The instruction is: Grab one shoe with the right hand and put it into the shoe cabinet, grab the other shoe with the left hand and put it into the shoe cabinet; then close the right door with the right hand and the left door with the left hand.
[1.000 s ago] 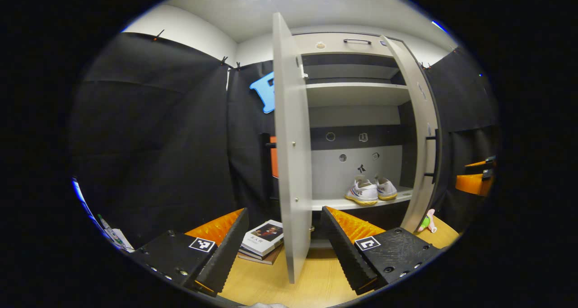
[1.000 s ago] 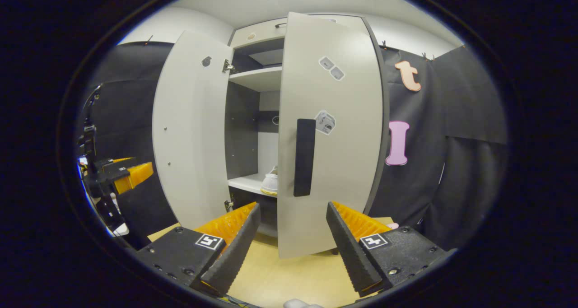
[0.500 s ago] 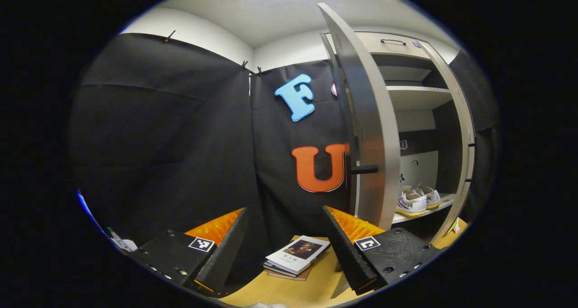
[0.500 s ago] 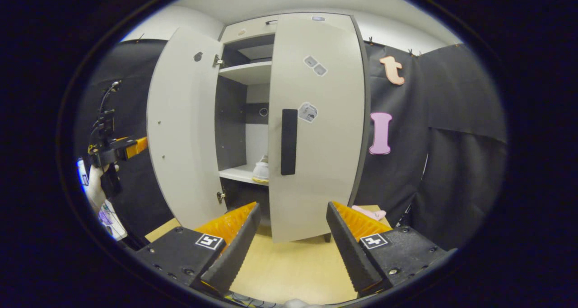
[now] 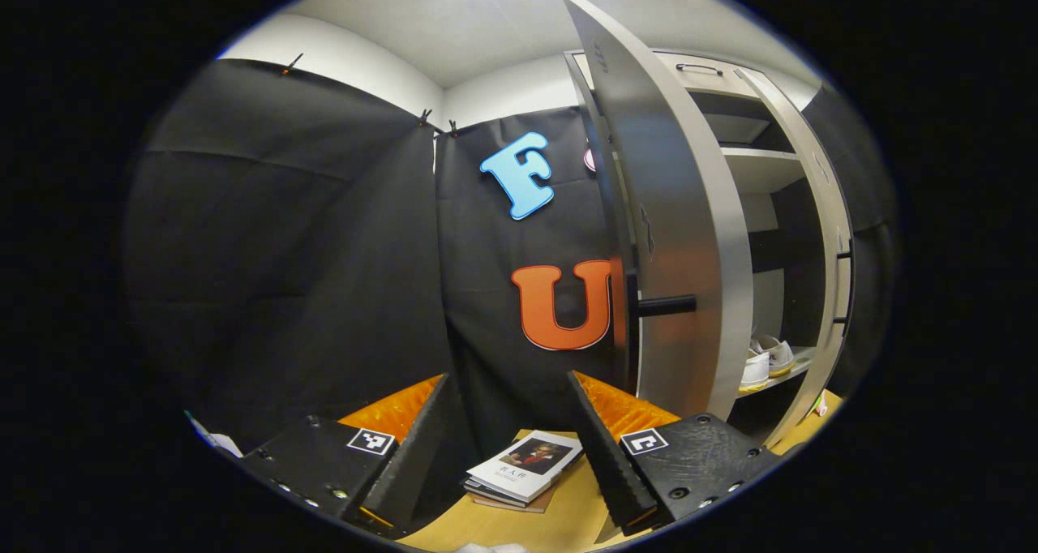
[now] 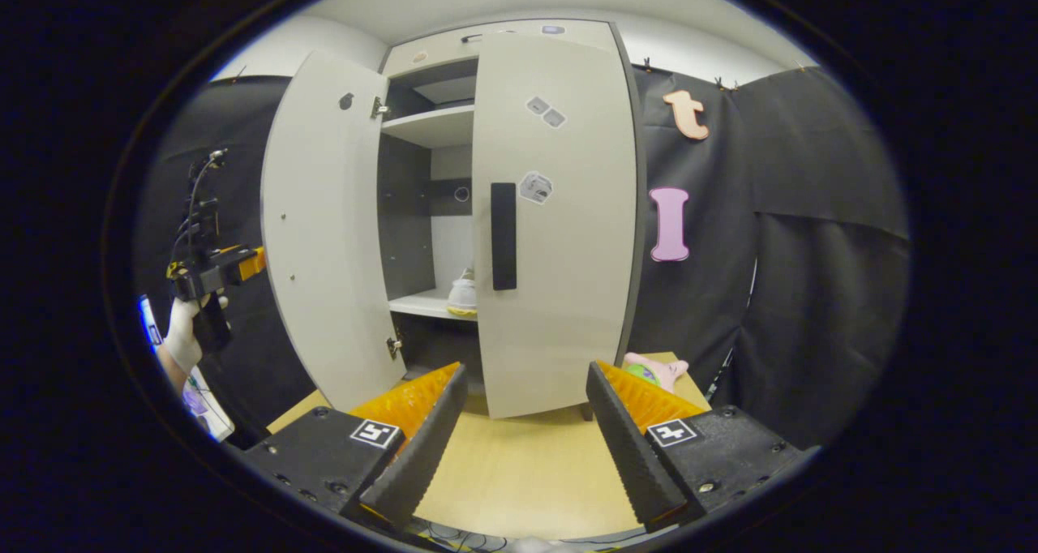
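Both shoes [image 5: 766, 358] sit side by side on the lower shelf [image 5: 782, 372] inside the shoe cabinet [image 6: 454, 58], white with yellowish soles; in the right gripper view one shoe [image 6: 463, 293] peeks out between the two doors. The right door [image 6: 555, 220] stands nearly closed, its outer face with the dark vertical handle [image 6: 503, 235] and a few stickers turned toward the right gripper's camera. The left door [image 6: 324, 229] is swung wide open, its plain inner face showing in that view; in the left gripper view the same left door [image 5: 677, 237] appears close and nearly edge-on, with its dark handle [image 5: 661, 306] sticking out.

The right gripper [image 6: 523, 431] hangs in front of the right door, apart from it, jaws spread wide and holding nothing. The left gripper [image 5: 507, 435] sits just outside the left door's edge, jaws likewise wide and empty; it appears far off in the right gripper view as well, held by a gloved hand [image 6: 182, 338].

Below the cabinet lies the pale wooden floor [image 6: 519, 472]. A small stack of books [image 5: 523, 472] rests on it near the left door's foot, and a pink and green plush toy [image 6: 653, 370] lies beside the cabinet's right side.
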`<state>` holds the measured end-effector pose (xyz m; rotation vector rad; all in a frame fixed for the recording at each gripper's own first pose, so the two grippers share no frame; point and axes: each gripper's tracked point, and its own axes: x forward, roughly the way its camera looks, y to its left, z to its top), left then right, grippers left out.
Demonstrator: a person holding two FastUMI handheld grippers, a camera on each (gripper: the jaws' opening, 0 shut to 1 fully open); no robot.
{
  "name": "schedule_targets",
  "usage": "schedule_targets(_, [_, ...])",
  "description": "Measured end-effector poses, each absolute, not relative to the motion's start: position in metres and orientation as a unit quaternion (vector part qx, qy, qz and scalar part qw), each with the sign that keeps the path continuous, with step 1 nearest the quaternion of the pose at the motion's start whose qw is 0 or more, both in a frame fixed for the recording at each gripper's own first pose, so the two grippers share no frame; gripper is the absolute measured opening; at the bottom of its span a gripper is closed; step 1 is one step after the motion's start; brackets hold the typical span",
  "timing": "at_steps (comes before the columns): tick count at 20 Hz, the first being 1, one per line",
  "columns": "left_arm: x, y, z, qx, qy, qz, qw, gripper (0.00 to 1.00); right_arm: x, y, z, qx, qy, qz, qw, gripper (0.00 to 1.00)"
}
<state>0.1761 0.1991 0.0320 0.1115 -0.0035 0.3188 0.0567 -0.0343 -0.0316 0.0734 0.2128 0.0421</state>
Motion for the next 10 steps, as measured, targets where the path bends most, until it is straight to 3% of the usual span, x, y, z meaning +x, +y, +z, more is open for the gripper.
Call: schedule_targets(10, [0.180, 0.132, 0.033, 0.057, -0.006, 0.108, 0.993, 0.85, 0.058, -0.057, -0.032, 0.050, 0.099, 0.014, 0.994, 0.96])
